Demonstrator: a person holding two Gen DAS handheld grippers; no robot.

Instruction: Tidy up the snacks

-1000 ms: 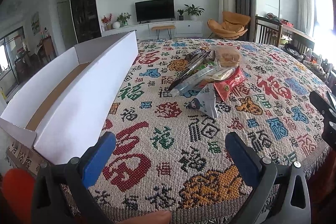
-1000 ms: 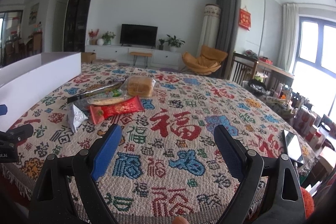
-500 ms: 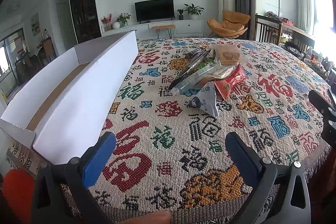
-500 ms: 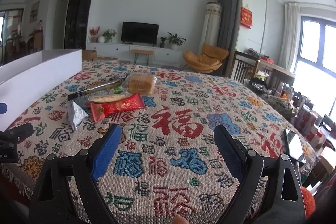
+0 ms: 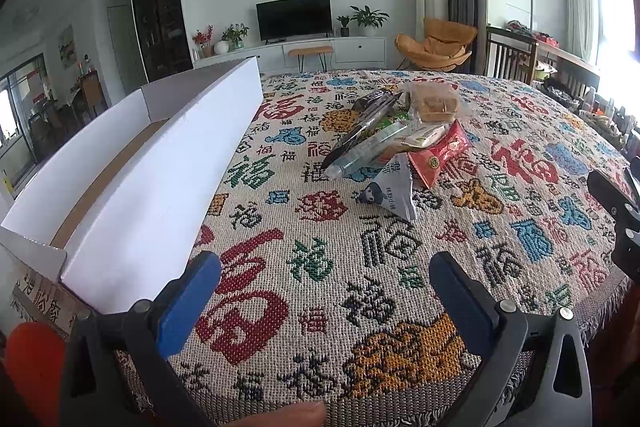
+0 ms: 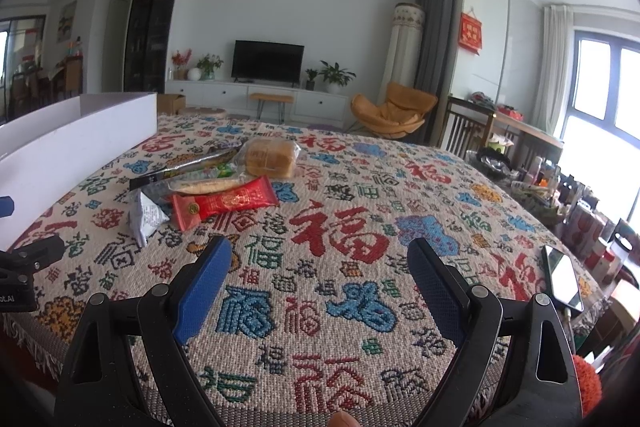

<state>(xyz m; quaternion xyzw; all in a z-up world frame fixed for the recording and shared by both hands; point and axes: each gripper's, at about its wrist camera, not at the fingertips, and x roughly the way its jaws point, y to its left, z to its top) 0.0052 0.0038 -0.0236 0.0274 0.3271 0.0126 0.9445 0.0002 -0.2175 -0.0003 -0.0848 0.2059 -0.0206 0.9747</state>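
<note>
Snacks heaped together mid-table on the patterned tablecloth, none yet in the box.

- Long white box: open-topped, along the left side of the table, nothing visible inside; probably set there as the place for the snacks, its long wall facing the heap.
- Heap, nearest first: small grey packet, tipped up on an edge; red wrapper, flat and partly over its neighbours; pale bread stick in clear film; long dark packet, slanting toward the box; bagged sliced bread at the far end.
- Left gripper: low over the near table edge, jaws spread wide, holding nothing; aimed between box and heap, well short of both.
- Right gripper: also jaws wide apart and holding nothing, over bare cloth, heap ahead and to its left.
- Both spread, likely in readiness for a first pick.
- Likely first targets: grey packet or red wrapper, nearest and on top, free to lift without disturbing the rest.
- Phone at the right table edge, well clear of the work.
</note>
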